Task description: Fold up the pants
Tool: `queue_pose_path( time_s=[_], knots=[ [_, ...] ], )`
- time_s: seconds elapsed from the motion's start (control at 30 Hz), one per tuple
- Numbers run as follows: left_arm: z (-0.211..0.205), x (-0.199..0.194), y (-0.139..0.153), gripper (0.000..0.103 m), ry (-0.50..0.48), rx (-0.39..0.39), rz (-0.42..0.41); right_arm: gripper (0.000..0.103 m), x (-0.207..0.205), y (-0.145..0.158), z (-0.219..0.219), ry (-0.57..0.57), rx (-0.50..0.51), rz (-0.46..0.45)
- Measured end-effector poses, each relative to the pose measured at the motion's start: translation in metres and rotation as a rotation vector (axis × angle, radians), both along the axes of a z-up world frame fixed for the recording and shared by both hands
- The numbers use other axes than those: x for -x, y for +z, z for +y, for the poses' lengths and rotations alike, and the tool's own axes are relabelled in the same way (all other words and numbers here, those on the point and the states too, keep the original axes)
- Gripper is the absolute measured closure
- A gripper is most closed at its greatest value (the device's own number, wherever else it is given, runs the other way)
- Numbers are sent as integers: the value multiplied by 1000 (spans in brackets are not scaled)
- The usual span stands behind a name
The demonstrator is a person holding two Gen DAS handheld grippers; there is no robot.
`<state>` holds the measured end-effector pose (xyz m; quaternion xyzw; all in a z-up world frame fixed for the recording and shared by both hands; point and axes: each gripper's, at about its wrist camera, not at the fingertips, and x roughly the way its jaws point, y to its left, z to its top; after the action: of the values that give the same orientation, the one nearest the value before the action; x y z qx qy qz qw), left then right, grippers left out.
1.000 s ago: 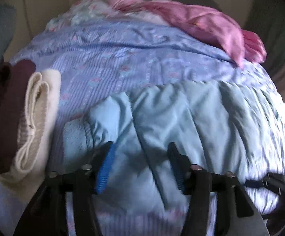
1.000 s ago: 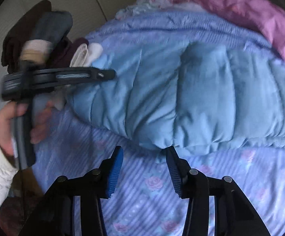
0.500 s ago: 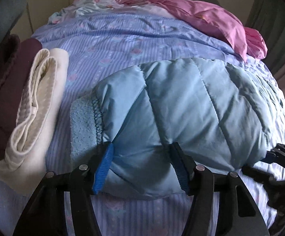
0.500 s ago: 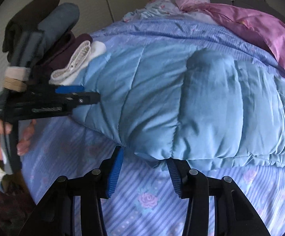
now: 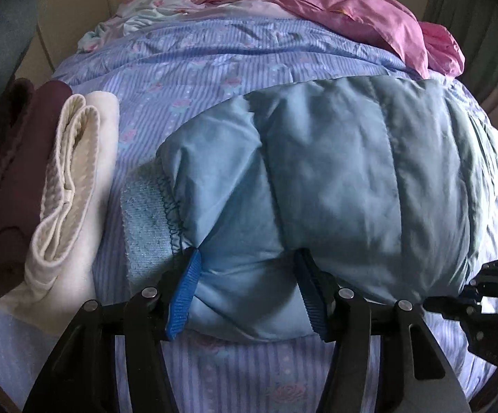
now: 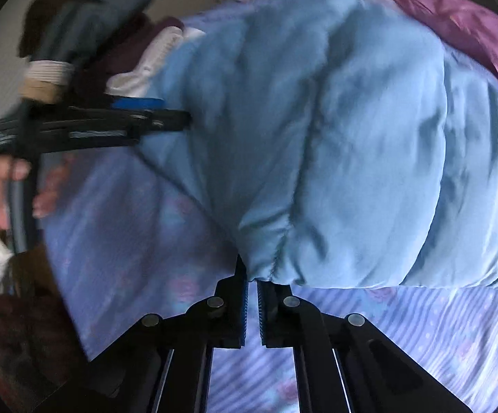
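Note:
Light blue quilted padded pants (image 5: 335, 179) lie bundled on the bed, a ribbed cuff (image 5: 145, 223) at their left end. My left gripper (image 5: 249, 292) is open, its blue-padded fingers (image 5: 187, 296) straddling the near edge of the pants. In the right wrist view the pants (image 6: 335, 130) fill the frame. My right gripper (image 6: 253, 285) is shut on the pants' near hem. The left gripper (image 6: 111, 127) shows at the left there, held by a hand.
A purple striped floral bedspread (image 5: 197, 69) covers the bed. Folded cream (image 5: 73, 179) and maroon (image 5: 11, 172) garments are stacked at the left edge. A pink garment (image 5: 352, 10) lies at the far end. The right gripper (image 5: 489, 296) shows at the lower right.
My right gripper has closed on the hem of the pants. The left gripper has moved in slightly, its fingers still open around the near edge.

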<state>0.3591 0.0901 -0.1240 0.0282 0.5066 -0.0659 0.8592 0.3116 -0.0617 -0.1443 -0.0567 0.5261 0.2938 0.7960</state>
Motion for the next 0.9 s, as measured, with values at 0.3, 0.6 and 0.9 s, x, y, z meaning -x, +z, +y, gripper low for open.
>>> queue_pose_path(
  time_s=[0.3, 0.6, 0.9],
  knots=[
    [-21, 31, 43, 36, -36, -101, -116, 50, 25, 40, -9, -25, 57, -123],
    [-102, 25, 66, 37, -217, -68, -133, 50, 0, 90, -157, -555, -68, -261],
    [-164, 1, 35, 39, -262, -98, -25, 35, -42, 54, -269, -880, -268, -125]
  ],
)
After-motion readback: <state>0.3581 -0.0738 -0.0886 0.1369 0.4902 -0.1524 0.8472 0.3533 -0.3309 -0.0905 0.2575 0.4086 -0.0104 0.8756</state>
